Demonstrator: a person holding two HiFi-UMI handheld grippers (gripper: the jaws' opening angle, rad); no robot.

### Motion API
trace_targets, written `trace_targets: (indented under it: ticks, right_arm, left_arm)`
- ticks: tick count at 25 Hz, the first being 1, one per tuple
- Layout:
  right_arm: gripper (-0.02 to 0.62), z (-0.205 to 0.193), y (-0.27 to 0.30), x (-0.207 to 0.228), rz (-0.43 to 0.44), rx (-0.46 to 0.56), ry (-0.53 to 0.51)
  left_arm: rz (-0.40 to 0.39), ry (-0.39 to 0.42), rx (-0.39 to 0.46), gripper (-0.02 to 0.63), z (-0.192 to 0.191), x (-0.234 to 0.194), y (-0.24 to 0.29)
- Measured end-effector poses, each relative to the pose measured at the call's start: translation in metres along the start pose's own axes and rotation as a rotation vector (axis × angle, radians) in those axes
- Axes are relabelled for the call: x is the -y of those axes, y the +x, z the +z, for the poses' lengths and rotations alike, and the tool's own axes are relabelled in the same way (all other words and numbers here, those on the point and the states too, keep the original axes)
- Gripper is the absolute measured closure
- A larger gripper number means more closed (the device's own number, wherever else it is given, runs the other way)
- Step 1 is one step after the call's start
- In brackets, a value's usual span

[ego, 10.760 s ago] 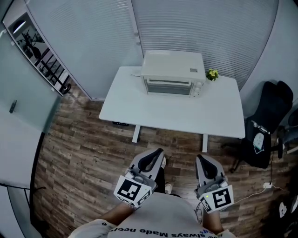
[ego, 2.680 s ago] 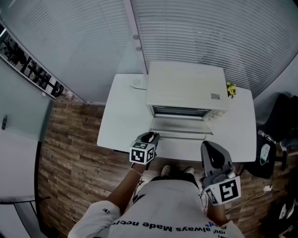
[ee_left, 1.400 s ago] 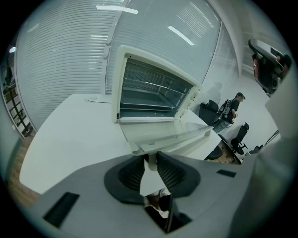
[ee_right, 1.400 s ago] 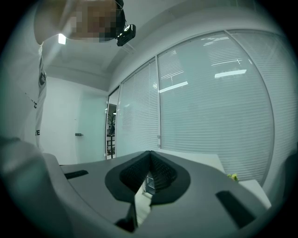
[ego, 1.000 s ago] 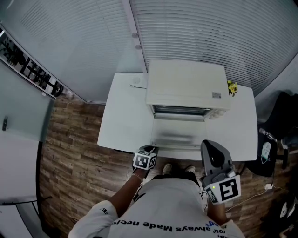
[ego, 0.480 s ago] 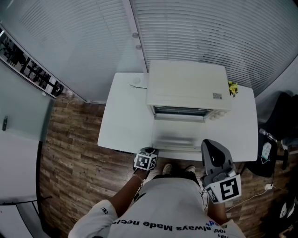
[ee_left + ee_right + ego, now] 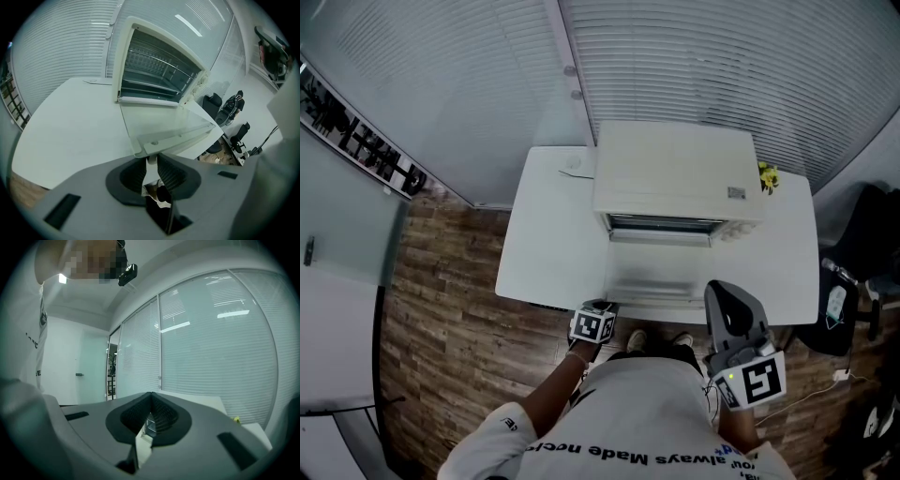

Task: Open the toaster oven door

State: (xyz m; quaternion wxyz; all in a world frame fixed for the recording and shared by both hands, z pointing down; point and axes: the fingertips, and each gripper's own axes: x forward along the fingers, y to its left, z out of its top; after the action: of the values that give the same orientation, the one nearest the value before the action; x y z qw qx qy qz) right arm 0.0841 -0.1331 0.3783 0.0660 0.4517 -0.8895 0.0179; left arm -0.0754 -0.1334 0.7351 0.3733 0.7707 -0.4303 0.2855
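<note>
Left tool (image 7: pixel 151 158): closed on the door handle (image 7: pixel 180 137) near its left end. The white bar sits between the jaw tips with both pads bearing on it, and the jaws have just drawn in slightly. In the head view this tool is at the 6 o'clock edge of the tabletop (image 7: pixel 546 246), by the 7 o'clock corner of the door (image 7: pixel 661 274), angled downward.

Right tool (image 7: pixel 150 395): jaw tips together, nothing between them. It is held at 5 o'clock of the door, clear of door and oven, and faces the window blinds (image 7: pixel 722 66).

Toaster oven (image 7: pixel 675 169): cream body, set at the 12 o'clock side of the tabletop, close to the blinds. The door is fully lowered, lying about level and projecting toward 6 o'clock, hinged along the bottom of the cavity. A wire rack (image 7: pixel 157 70) is visible inside the open cavity.

Other items: small yellow plant (image 7: pixel 766 175) at 3 o'clock of the oven, just beside it; black office chair (image 7: pixel 861 246) at 3 o'clock, apart from the tabletop; wood-plank floor (image 7: pixel 431 309) below
</note>
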Motion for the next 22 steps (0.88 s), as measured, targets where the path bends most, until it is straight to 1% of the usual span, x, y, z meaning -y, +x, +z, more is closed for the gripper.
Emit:
trace_targets:
  ticks: [22]
  right_arm:
    - [0.588, -0.003, 0.007, 0.011, -0.004, -0.008, 0.011]
  left_arm:
    - [0.003, -0.040, -0.083, 0.517, -0.023, -0.007, 0.018]
